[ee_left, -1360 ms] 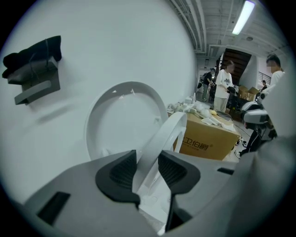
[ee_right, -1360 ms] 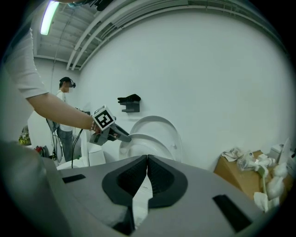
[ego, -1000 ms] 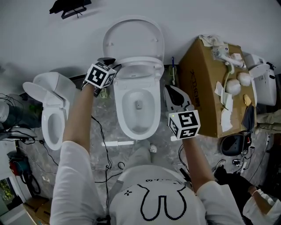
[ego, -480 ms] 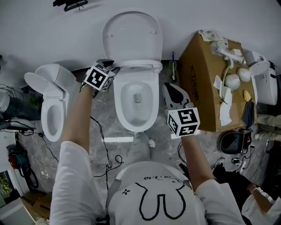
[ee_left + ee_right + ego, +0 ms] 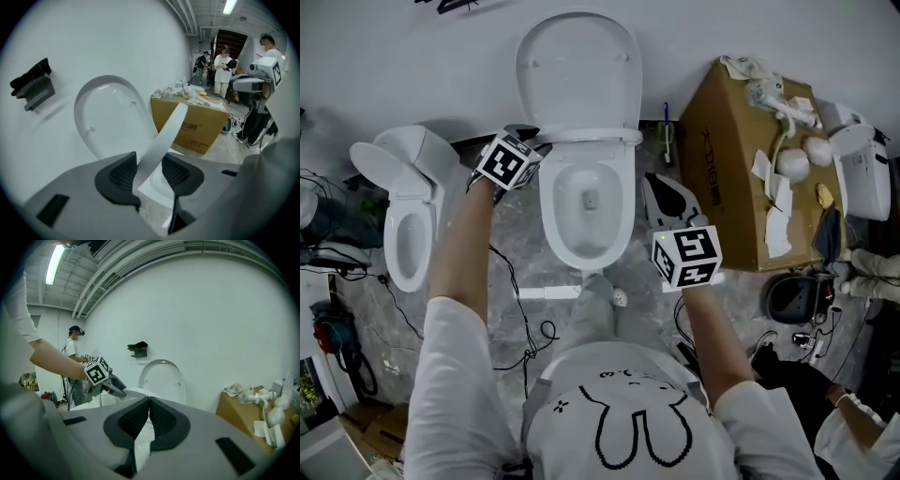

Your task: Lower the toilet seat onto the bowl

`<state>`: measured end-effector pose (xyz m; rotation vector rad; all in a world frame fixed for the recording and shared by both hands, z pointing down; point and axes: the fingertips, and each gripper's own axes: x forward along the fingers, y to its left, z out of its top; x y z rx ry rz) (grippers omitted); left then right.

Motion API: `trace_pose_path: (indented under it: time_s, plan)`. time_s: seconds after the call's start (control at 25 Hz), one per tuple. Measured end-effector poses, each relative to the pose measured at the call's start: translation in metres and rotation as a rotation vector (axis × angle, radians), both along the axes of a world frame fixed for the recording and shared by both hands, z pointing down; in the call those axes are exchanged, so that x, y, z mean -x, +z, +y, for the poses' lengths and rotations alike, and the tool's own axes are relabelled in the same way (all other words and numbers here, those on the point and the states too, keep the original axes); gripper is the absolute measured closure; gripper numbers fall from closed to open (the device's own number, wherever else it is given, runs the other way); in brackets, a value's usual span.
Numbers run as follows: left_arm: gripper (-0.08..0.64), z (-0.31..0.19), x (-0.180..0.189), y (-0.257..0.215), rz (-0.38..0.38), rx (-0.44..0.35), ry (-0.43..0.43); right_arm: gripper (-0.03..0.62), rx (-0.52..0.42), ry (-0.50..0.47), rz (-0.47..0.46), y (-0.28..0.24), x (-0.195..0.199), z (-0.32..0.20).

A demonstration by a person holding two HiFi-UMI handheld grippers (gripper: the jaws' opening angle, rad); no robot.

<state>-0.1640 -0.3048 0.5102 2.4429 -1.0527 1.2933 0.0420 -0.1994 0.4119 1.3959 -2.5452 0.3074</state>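
Note:
A white toilet [image 5: 584, 216] stands against the wall with its lid [image 5: 578, 70] upright. The toilet seat [image 5: 586, 138] hangs partly lowered above the bowl, showing as a narrow white band. My left gripper [image 5: 534, 141] holds the seat's left edge. In the left gripper view the seat's rim [image 5: 164, 136] runs tilted between the pads and fills the gap. These jaws are opening, and the pads still touch the rim. My right gripper [image 5: 656, 186] hovers right of the bowl, shut and empty. The right gripper view shows the left gripper [image 5: 117, 389] at the seat.
A second toilet [image 5: 398, 225] stands at the left. A cardboard box [image 5: 736, 178] with white parts on top sits close on the right. Cables [image 5: 520, 309] lie on the floor in front. A black bracket [image 5: 33, 86] hangs on the wall. People [image 5: 224, 65] stand far behind.
The seat's visible band above the bowl has grown narrower. Both grippers keep their places beside the toilet, and the whole view has shifted slightly.

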Motion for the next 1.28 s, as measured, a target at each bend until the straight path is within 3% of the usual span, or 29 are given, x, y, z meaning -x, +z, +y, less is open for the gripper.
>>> trace_pose_path:
  time_s: [0.48,0.92,1.08,1.28]
  plan:
    - [0.388,0.036,-0.010,0.012,-0.049,-0.022,0.056,0.565,0.021,-0.009,-0.004,0.014,-0.002,0.031]
    - [0.376,0.074,-0.006,0.036,-0.105,0.045,0.113,0.565,0.060,0.009,-0.008,0.032,0.001,0.048]
    - [0.367,0.083,-0.009,0.040,-0.081,0.077,0.145,0.565,0.071,0.025,-0.010,0.034,0.003,0.052]
    - [0.337,0.097,-0.014,0.045,0.021,0.165,0.180,0.565,0.087,0.055,-0.016,0.035,0.010,0.049]
